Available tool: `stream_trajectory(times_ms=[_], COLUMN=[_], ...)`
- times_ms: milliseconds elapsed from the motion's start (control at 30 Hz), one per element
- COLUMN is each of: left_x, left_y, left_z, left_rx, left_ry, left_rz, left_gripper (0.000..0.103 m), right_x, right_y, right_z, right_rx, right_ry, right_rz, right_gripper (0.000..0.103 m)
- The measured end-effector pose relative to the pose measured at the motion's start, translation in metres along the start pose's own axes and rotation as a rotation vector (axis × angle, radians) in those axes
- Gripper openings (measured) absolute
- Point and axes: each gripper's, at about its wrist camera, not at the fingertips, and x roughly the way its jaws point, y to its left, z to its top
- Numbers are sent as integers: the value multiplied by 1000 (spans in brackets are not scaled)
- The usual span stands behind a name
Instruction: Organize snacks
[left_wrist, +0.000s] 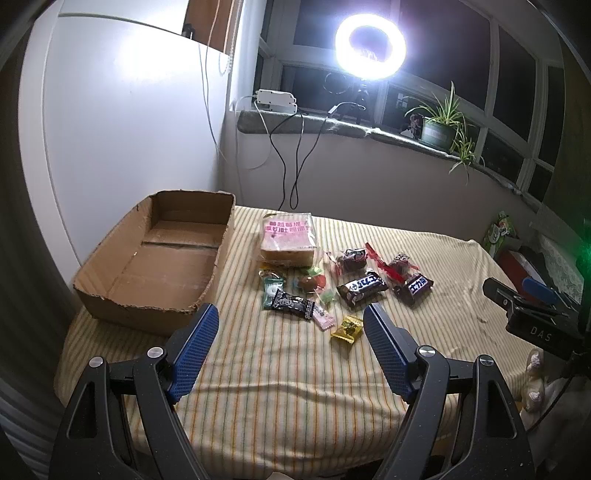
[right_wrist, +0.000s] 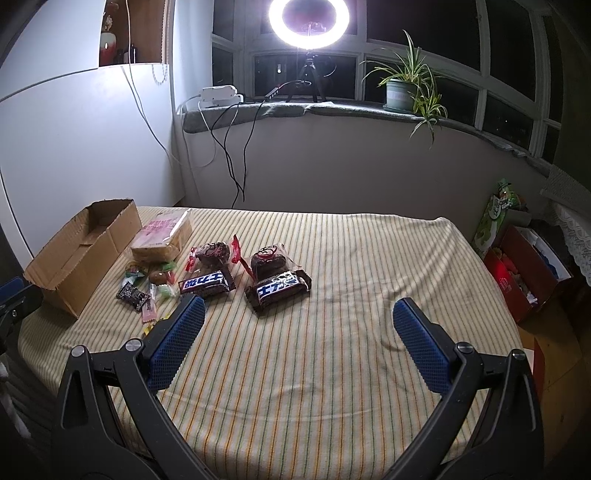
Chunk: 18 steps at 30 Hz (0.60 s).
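An empty cardboard box (left_wrist: 155, 266) (right_wrist: 74, 258) sits at the table's left. Right of it lies a bagged bread loaf (left_wrist: 286, 238) (right_wrist: 162, 236). In front are two chocolate bars (left_wrist: 364, 288) (left_wrist: 415, 288) (right_wrist: 207, 283) (right_wrist: 279, 290), two wrapped brownies (left_wrist: 352, 258) (right_wrist: 267, 260), and several small candies, among them a black one (left_wrist: 291, 302) and a yellow one (left_wrist: 347, 328). My left gripper (left_wrist: 290, 321) is open and empty above the cloth, just short of the candies. My right gripper (right_wrist: 295, 314) is open and empty, near the right chocolate bar; it also shows in the left wrist view (left_wrist: 532, 299).
A striped cloth (right_wrist: 332, 350) covers the table. A ring light (left_wrist: 370, 46) and a potted plant (right_wrist: 402, 88) stand on the windowsill behind. Cables (left_wrist: 291, 166) hang down the wall. Boxes of goods (right_wrist: 517, 273) sit off the table's right side.
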Motion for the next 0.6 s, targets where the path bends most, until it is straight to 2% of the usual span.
stream_trajectory(times_ms=[33,100,300,600], left_x=[1,2,10,23], left_y=[0,0,0,-1], left_z=[0,-1,-3,-12], left_rx=[-1,-2,-1,-7], left_ry=[2,8,27,82], left_rz=[-1,-4,-15,-58], left_gripper=[81,81,81,78], right_x=[1,3,10,24], right_y=[0,0,-2,-12], right_z=[-1,-2,-3,-7], right_rx=[-2,-8,-57,-39], right_ry=[-25,-21,71,65], right_rz=[-1,-4,-29,31], right_gripper=[103,103,103,102])
